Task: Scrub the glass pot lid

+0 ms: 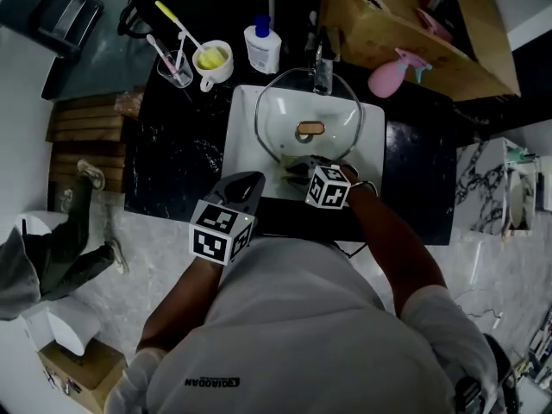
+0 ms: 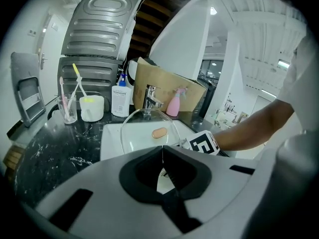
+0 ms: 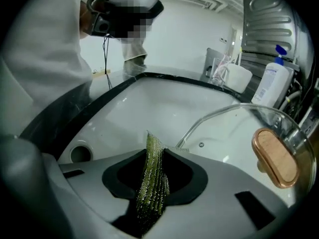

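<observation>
Item 1: glass pot lid (image 1: 309,115), clear, with a tan knob (image 1: 310,129). It stands tilted in the white sink (image 1: 243,119), and its far rim seems to lean on the tap (image 1: 322,72) (the contact is dim).
Item 2: right gripper (image 3: 155,151), jaws clamped on a green scouring pad (image 3: 152,183), low in the basin at the lid's near edge.
Item 3: left gripper (image 2: 162,151), jaws together with nothing between them, held over the sink's near-left rim.
Item 4: black marbled counter (image 1: 172,158) around the sink. On its far left are a tumbler of toothbrushes (image 1: 177,67), a white mug (image 1: 214,63) and a soap bottle (image 1: 261,46). On its far right are a pink spray bottle (image 1: 392,74) and a cardboard box (image 1: 405,33).
</observation>
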Action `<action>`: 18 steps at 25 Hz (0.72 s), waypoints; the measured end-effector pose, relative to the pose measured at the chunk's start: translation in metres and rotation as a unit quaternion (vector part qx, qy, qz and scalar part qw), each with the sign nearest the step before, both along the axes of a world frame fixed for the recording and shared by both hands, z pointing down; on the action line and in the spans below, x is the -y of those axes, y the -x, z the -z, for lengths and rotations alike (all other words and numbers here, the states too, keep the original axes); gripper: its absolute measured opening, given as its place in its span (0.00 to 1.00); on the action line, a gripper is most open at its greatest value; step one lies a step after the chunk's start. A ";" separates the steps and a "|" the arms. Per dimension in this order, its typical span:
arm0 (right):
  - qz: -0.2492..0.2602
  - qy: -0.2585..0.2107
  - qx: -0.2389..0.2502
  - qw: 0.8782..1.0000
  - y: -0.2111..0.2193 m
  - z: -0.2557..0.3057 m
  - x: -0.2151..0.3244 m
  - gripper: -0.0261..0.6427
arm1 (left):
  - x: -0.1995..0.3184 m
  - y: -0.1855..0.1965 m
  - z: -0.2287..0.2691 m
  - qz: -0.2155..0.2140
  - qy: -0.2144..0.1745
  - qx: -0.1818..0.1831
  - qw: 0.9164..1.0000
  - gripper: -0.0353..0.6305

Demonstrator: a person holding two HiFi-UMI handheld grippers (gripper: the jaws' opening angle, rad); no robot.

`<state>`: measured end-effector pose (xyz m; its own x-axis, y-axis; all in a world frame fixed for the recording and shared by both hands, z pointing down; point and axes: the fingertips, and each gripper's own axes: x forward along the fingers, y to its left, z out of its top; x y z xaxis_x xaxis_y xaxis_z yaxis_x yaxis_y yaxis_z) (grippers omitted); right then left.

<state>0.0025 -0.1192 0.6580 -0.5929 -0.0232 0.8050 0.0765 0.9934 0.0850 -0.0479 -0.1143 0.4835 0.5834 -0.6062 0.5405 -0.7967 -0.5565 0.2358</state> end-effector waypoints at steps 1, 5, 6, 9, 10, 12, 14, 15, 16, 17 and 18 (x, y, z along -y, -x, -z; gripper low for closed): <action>-0.005 0.012 0.002 1.000 0.000 0.000 -0.001 0.21 | 0.000 0.000 0.000 -0.002 0.000 0.000 1.000 0.08; -0.017 0.061 -0.004 0.998 -0.005 -0.004 -0.008 0.21 | -0.001 0.000 0.000 -0.009 -0.001 0.001 1.000 0.08; -0.019 0.070 -0.006 0.997 -0.007 -0.005 -0.009 0.21 | -0.002 0.000 0.000 -0.011 -0.001 0.001 1.000 0.08; -0.045 0.085 0.004 0.995 -0.009 0.000 -0.006 0.19 | -0.003 0.001 -0.001 -0.014 0.000 0.001 1.000 0.08; -0.060 0.086 0.014 0.994 -0.009 0.004 -0.003 0.19 | -0.003 0.001 -0.001 -0.015 0.001 0.001 1.000 0.08; -0.100 0.083 0.043 0.991 -0.009 0.015 0.008 0.19 | -0.002 0.000 -0.001 -0.019 0.001 0.000 1.000 0.08; -0.153 0.075 0.081 0.982 -0.011 0.030 0.023 0.19 | -0.002 -0.003 -0.001 -0.024 0.000 -0.002 1.000 0.08; -0.183 0.073 0.105 0.975 -0.012 0.041 0.031 0.19 | -0.002 -0.004 -0.001 -0.027 0.000 -0.002 1.000 0.08; -0.215 0.077 0.135 0.964 -0.013 0.054 0.039 0.19 | -0.001 -0.005 0.000 -0.029 0.000 -0.002 1.000 0.08; -0.248 0.089 0.171 0.949 -0.013 0.068 0.047 0.19 | -0.001 -0.006 0.000 -0.032 -0.001 -0.003 0.999 0.08; -0.278 0.105 0.211 0.931 -0.014 0.083 0.054 0.19 | -0.001 -0.007 0.000 -0.034 -0.001 -0.003 0.999 0.08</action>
<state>0.0162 -0.1732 0.5746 -0.8012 -0.2899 0.5235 -0.4505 0.8680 -0.2089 -0.0410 -0.1135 0.4835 0.6265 -0.5664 0.5354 -0.7556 -0.6100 0.2388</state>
